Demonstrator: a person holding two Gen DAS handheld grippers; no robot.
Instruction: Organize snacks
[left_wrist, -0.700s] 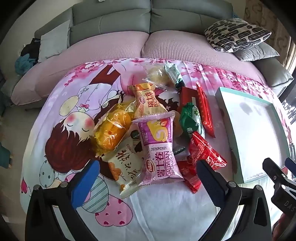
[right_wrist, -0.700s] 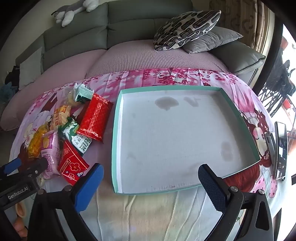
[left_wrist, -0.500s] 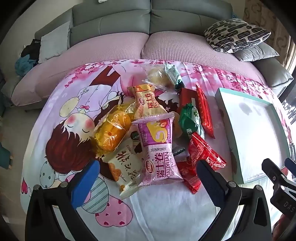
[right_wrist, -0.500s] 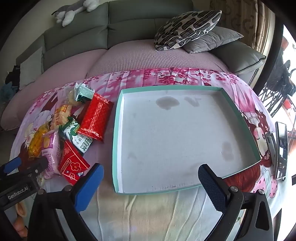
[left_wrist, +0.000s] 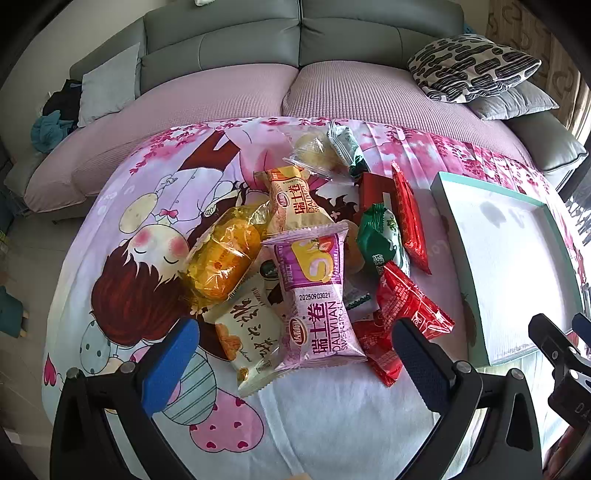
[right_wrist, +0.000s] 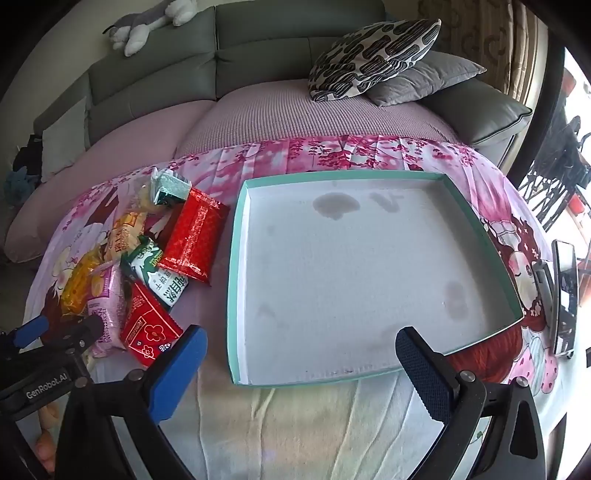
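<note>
Cartoon-print cloth (left_wrist: 332, 424), snack pile (left_wrist: 314, 266) beside seemingly empty tray (right_wrist: 236, 280), left gripper (left_wrist: 295, 354), right gripper (right_wrist: 301, 363), both released

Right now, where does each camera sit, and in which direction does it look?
Left wrist: sits on the left gripper, looking steeply down at the snack pile; its open jaws show, and the right gripper at the right edge.
Right wrist: sits on the right gripper, looking down at the empty teal tray; its open jaws show, and the left gripper at lower left.
Both share the snacks, tray, cartoon cloth and sofa.

tray (right_wrist: 236, 280): teal rim, white floor | cloth (left_wrist: 332, 424): pink cartoon print | pillow (right_wrist: 373, 59): black-white squiggles
</note>
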